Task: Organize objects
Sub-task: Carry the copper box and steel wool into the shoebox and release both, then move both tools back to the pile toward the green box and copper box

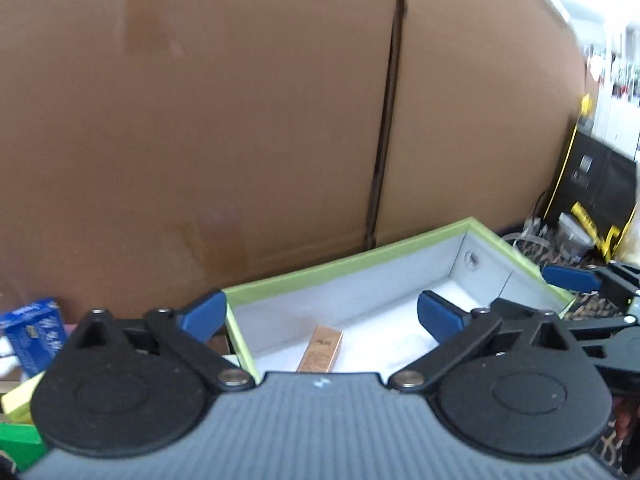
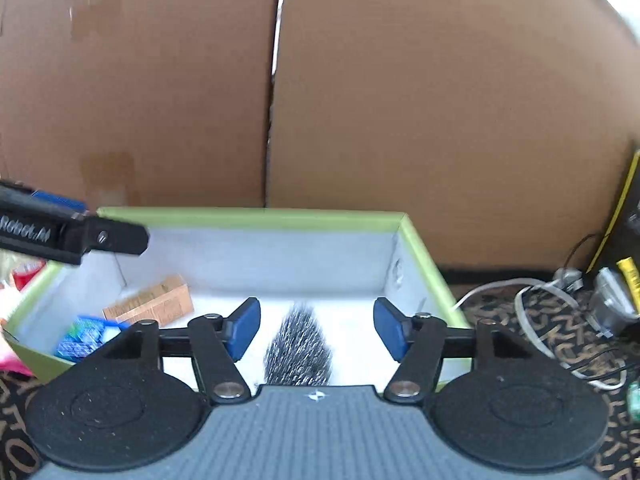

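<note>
Cardboard backdrop; one green-rimmed box (image 2: 256,213), three items inside, two open grippers.

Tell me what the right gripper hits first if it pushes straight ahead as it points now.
Probably the black-and-white speckled item lying on the box floor between the right gripper's open jaws; beyond it, the green-rimmed box's far wall. Depth is uncertain.

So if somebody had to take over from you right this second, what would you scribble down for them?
Left hand-held gripper: open, empty, over the green-rimmed box.
Right hand-held gripper: open, over the box, with a speckled black object lying between its fingers, not gripped.
In the box: tan carton, blue packet, speckled object.
Left: blue box outside the box on the left; other clutter beside it is too blurred to name.
</note>
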A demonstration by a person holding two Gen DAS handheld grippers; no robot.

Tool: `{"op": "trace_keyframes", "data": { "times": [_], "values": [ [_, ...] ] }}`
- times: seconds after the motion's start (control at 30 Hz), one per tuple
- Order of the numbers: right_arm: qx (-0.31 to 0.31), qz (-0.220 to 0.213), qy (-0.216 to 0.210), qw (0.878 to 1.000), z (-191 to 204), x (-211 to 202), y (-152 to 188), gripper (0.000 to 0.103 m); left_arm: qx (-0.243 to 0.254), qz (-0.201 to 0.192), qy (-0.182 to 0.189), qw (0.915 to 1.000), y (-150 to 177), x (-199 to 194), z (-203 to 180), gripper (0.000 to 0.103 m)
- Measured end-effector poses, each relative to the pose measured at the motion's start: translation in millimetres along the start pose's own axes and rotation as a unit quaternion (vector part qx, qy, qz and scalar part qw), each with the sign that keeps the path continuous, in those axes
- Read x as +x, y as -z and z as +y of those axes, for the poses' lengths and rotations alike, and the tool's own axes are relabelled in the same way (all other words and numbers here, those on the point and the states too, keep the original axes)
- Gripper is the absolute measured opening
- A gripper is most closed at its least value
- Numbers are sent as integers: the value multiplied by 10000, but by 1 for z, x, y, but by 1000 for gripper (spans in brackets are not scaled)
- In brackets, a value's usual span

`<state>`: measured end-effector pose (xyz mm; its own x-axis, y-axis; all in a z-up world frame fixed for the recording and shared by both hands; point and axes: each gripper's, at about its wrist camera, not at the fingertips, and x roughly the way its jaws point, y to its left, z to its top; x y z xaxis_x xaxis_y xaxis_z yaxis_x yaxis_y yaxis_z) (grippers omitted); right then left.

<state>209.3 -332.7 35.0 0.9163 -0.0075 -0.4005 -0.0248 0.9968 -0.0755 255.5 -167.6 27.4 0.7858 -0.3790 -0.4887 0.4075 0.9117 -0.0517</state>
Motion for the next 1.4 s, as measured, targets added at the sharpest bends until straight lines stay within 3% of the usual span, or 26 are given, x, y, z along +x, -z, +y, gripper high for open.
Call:
{"op": "trace_keyframes", "data": {
  "times": [0.07, 0.2, 0.3, 0.4, 0.53, 0.73, 1.1, 1.4],
  "values": [
    [67, -309, 29, 9995, -2, -24, -3, 81, -48, -106, 106, 9999, 1, -18, -1, 103],
    [191, -755, -20, 9970, -1, -70, 0, 88, -280, -166, 243, 9992, 12, -53, -3, 103],
    [208, -901, -223, 9955, 8, -97, 9, 91, -369, -222, 252, 9988, 28, -80, -2, 103],
    [185, -938, -414, 9946, 20, -111, 23, 92, -355, -238, 37, 9991, 43, -108, -2, 103],
    [164, -875, -665, 9938, 41, -126, 40, 94, -336, -299, -349, 9984, 66, -146, 10, 103],
    [84, -647, -1004, 9928, 78, -139, 57, 95, -571, -176, -621, 9963, 104, -184, 40, 103],
    [11, 101, -1658, 9861, 143, -124, 96, 95, -1499, 364, -1260, 9800, 165, -194, 108, 103],
    [-138, 387, -1905, 9808, 191, -100, 93, 93, -1779, 357, -1535, 9714, 174, -206, 151, 103]
  ]
}}
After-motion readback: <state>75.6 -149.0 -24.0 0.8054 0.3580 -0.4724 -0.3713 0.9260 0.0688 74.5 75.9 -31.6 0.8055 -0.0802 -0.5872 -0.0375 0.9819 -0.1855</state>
